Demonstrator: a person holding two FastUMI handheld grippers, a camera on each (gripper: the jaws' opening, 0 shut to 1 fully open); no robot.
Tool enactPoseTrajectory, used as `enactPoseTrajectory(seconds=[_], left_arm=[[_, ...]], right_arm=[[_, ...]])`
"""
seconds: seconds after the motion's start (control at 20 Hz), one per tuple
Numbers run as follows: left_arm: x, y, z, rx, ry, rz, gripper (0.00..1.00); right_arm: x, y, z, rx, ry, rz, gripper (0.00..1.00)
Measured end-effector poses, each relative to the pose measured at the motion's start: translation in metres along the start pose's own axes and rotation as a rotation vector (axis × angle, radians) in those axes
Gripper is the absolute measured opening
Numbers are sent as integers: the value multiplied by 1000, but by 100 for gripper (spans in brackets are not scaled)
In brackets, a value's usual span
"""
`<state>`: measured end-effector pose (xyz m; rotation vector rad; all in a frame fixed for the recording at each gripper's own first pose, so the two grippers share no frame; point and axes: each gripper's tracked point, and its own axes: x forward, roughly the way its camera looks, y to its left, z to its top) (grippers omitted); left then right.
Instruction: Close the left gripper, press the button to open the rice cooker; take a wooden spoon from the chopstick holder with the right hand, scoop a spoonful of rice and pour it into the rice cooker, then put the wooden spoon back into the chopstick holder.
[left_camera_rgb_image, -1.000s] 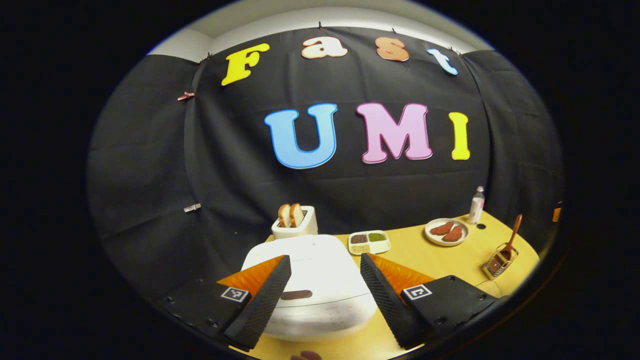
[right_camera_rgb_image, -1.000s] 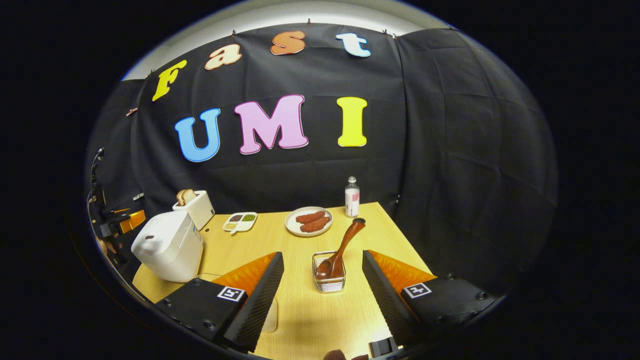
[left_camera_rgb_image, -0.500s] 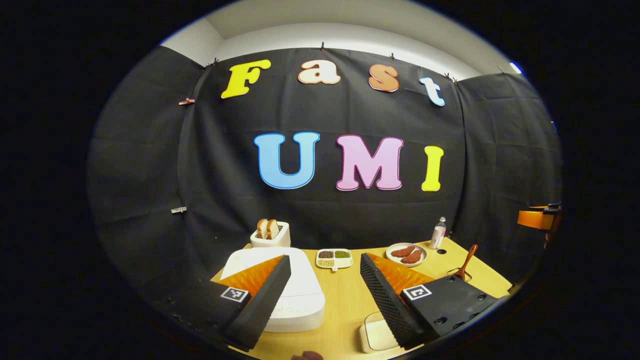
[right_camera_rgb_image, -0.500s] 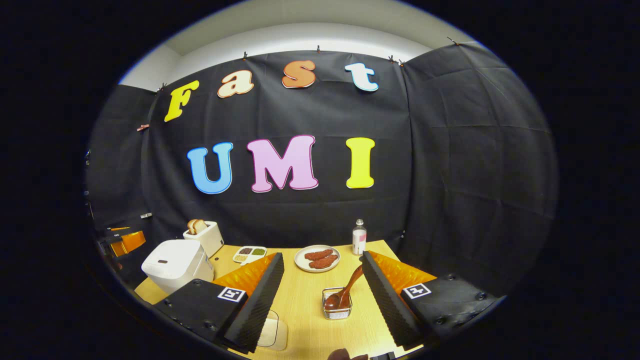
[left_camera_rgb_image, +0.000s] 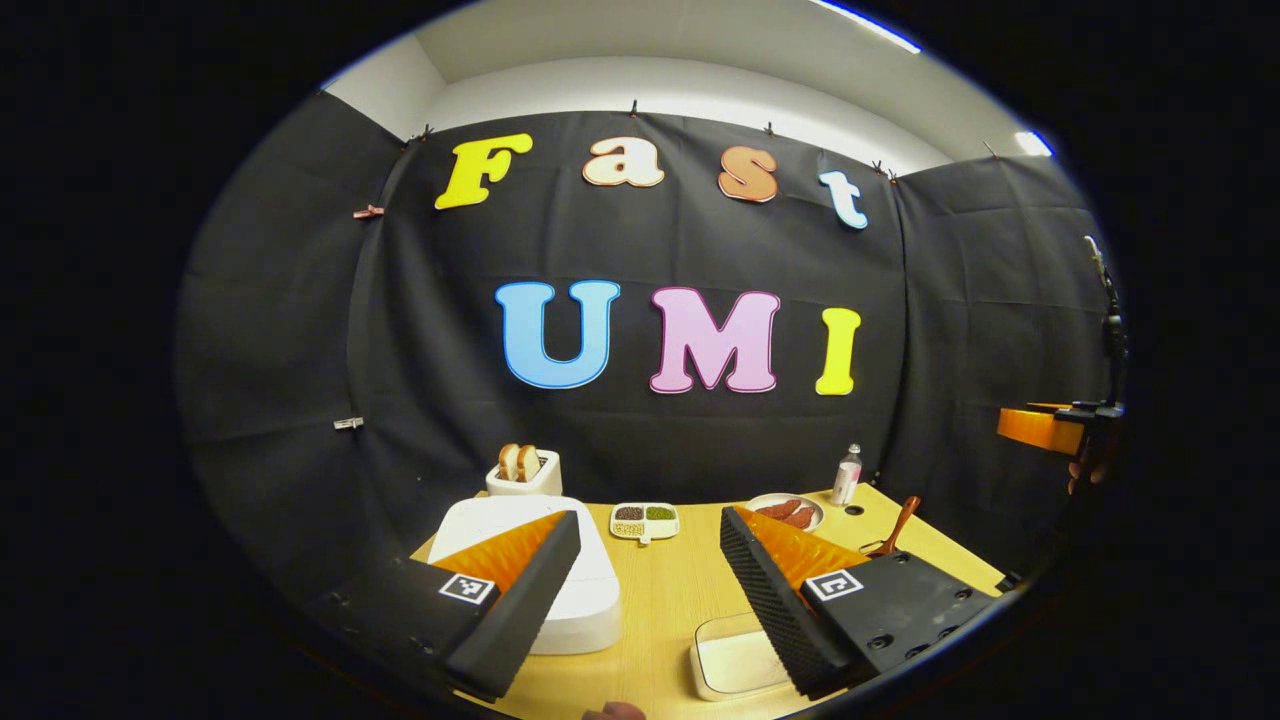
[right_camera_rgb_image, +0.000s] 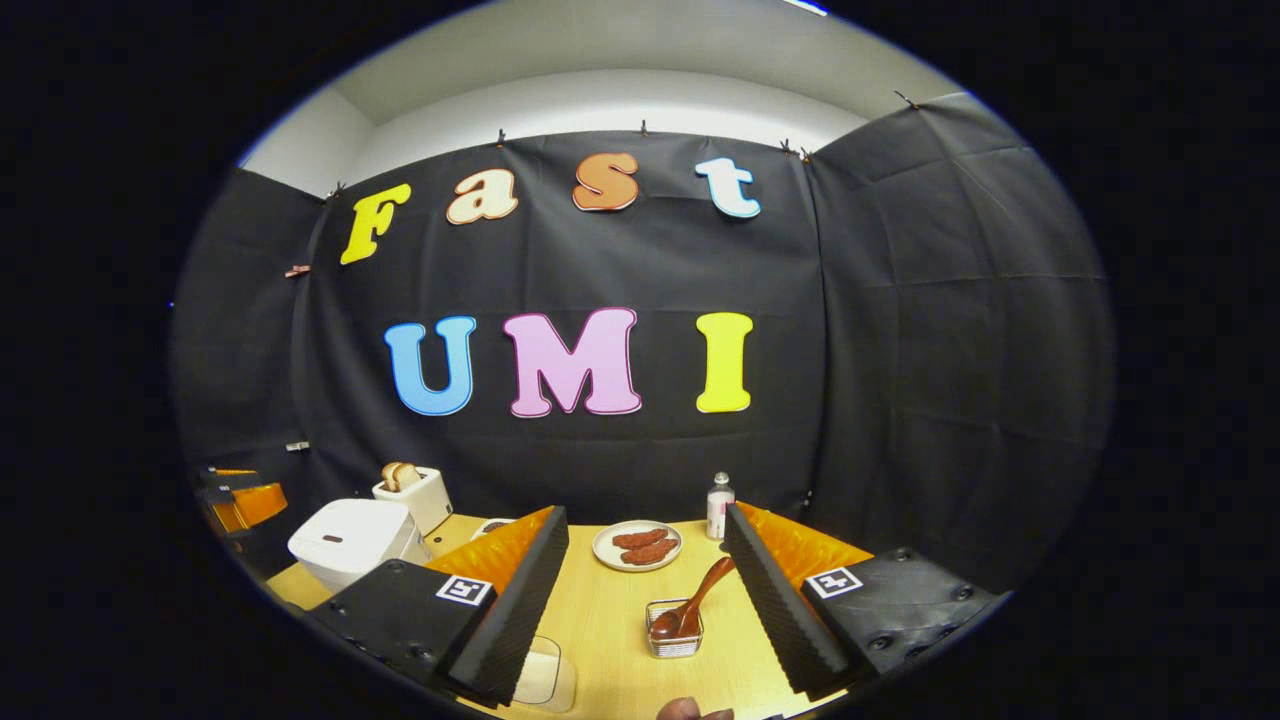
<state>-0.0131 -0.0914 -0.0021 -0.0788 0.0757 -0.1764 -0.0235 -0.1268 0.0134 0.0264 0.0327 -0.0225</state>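
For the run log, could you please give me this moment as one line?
left gripper: open, empty | right gripper: open, empty | rice cooker: lid shut | wooden spoon: in chopstick holder

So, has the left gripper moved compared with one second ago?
Yes. The left gripper has pulled back and away from the rice cooker, which now looks smaller and lower left in the left gripper view.

Raised above the worktop's (left_camera_rgb_image: 660, 600) near edge, facing the back wall: left gripper view over the rice cooker (left_camera_rgb_image: 560, 570), right gripper view over the chopstick holder (right_camera_rgb_image: 674, 632). Sharing both.
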Motion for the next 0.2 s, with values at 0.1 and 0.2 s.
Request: enactPoseTrajectory(seconds=[0.1,0.2], left_arm=[[-5,1,-2,-1,12,3,97],[-9,2,-3,-7,15,9,97]], right_arm=[[2,6,-4,-30,6,15,98],[3,14,-8,-53,17,36,98]])
